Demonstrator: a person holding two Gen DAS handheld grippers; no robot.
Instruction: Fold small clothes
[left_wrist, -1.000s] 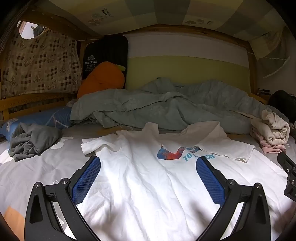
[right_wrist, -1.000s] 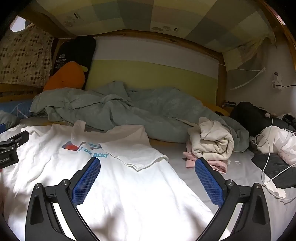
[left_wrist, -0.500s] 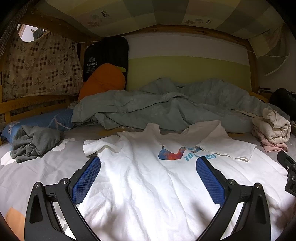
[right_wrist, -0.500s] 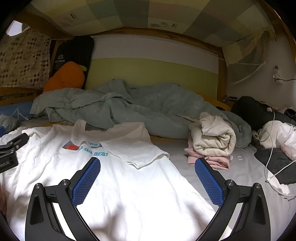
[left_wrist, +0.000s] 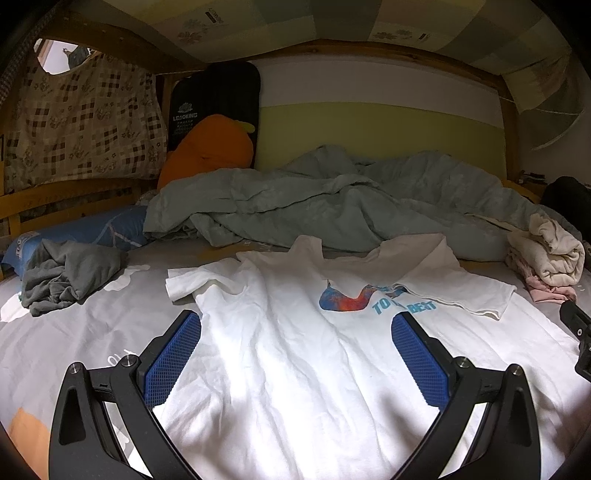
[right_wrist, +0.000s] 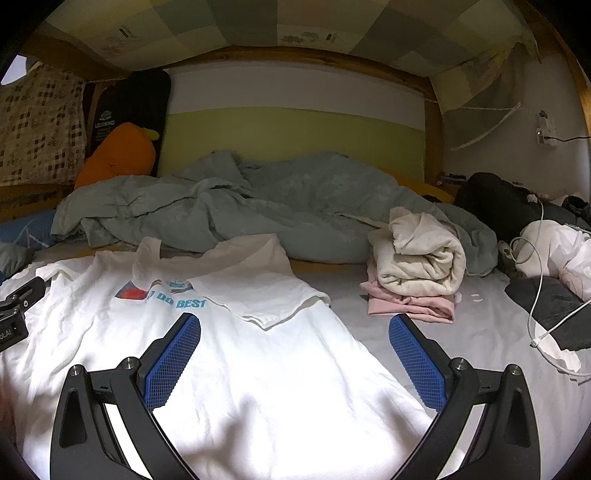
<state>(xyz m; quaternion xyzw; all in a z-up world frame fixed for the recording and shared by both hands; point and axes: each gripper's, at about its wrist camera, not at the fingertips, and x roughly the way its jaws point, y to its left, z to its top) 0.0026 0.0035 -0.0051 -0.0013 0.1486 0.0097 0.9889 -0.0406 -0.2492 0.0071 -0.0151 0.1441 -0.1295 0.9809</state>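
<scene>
On the bed (left_wrist: 74, 332), the white T-shirt (left_wrist: 295, 350) lies spread beneath both released claws, left (left_wrist: 295, 328) and right (right_wrist: 293, 328).

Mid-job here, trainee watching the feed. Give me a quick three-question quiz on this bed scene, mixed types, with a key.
1. True or false: the white printed T-shirt lies spread on the bed with its right sleeve folded inward.
2. What sits on top of the folded pink garment? A) rolled cream garment B) orange plush
3. Fill in: both the left gripper and the right gripper are ____.

Key: 1 true; 2 A; 3 open.
</scene>
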